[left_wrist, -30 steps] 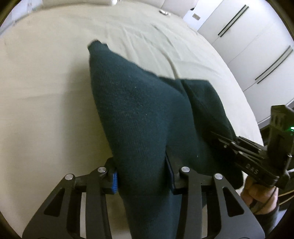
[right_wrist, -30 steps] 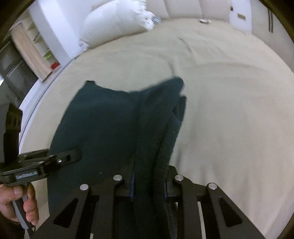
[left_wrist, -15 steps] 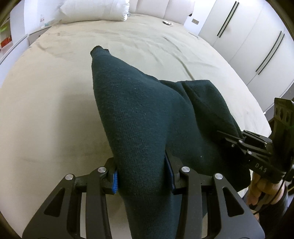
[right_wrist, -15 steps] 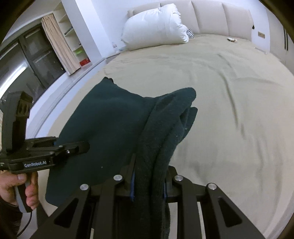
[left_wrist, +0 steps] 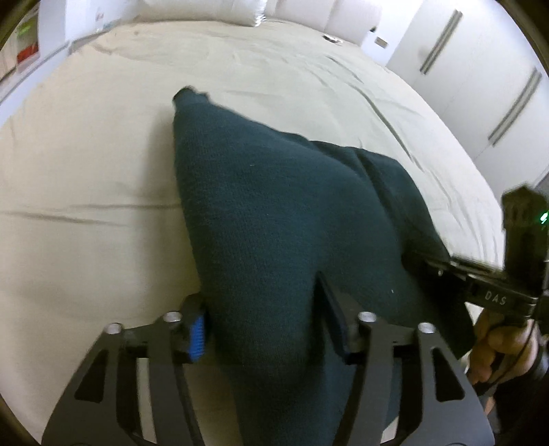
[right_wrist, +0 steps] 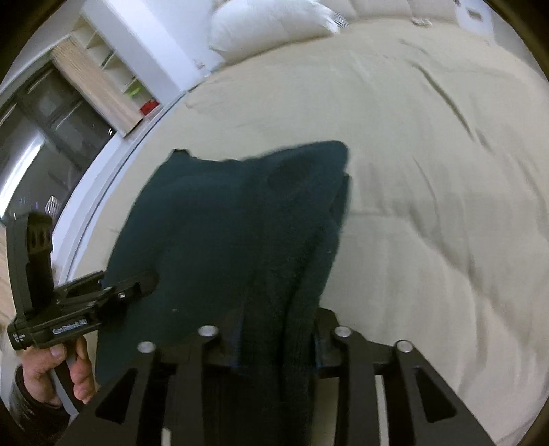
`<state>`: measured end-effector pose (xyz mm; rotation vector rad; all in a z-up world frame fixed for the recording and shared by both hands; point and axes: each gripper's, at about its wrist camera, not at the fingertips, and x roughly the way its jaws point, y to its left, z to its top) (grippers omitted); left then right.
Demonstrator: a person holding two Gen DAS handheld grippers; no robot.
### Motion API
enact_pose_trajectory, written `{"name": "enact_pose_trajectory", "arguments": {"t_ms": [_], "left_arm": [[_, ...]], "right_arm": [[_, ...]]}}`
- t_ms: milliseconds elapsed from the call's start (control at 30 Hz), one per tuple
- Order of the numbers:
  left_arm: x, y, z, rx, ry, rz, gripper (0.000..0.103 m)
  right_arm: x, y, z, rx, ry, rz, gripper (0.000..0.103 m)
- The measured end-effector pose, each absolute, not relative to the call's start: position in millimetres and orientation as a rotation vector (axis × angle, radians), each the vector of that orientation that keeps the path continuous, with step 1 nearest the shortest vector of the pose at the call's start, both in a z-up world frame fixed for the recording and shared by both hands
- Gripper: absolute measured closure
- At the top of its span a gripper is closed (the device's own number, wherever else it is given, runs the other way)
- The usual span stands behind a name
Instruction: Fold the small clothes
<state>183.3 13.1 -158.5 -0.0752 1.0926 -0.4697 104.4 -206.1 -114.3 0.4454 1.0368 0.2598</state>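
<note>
**A:** Start at the left. What has the left gripper (left_wrist: 264, 329) got?

**B:** Its fingers (left_wrist: 197, 334) are pinched on a thick bunch of the dark green knit garment (left_wrist: 274, 219), same hold as a second ago. The cloth hangs out ahead of it over the beige bed cover (left_wrist: 85, 164), one corner poking up at the far end.

**A:** Anything different from the earlier frames?

**B:** The view has tipped. Half a second ago the white pillow (right_wrist: 267, 24) and headboard sat well inside both views; now they are squeezed against the top edge, and the picture is smeared with motion. The garment itself keeps the same draped shape, stretched between the two tools.

**A:** And over on the right?

**B:** The right gripper (right_wrist: 274, 346) is clamped on the other gathered edge, folds of knit packed between its fingers (right_wrist: 322, 339). In the left view it shows at the right edge, biting the cloth's side, with the person's right hand (left_wrist: 497, 339) under it.

**A:** Is the garment down on the bed?

**B:** I cannot tell whether its far end touches the cover. The wardrobe doors (left_wrist: 480, 68) remain at the far right.
</note>
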Motion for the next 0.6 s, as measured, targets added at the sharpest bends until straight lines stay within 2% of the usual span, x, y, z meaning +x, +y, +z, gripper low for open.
{"name": "enact_pose_trajectory", "arguments": {"t_ms": [133,233,400,600], "left_arm": [[184,21,-158,-0.113,1.1,-0.453,0.038],[178,32,-137,-0.109,1.057,-0.373,0.038],[168,23,-93,-0.074,0.907,-0.348,0.038],[179,-10,-130,-0.007,0.975,-0.379,0.038]], "right_arm": [[92,-231,-105,0.512,1.002,0.237,0.048],[75,-246,-77,0.495,0.932,0.174,0.048],[76,-217,-41,0.555,0.841,0.315,0.048],[92,-182,-77,0.586,0.925,0.411,0.048]]}}
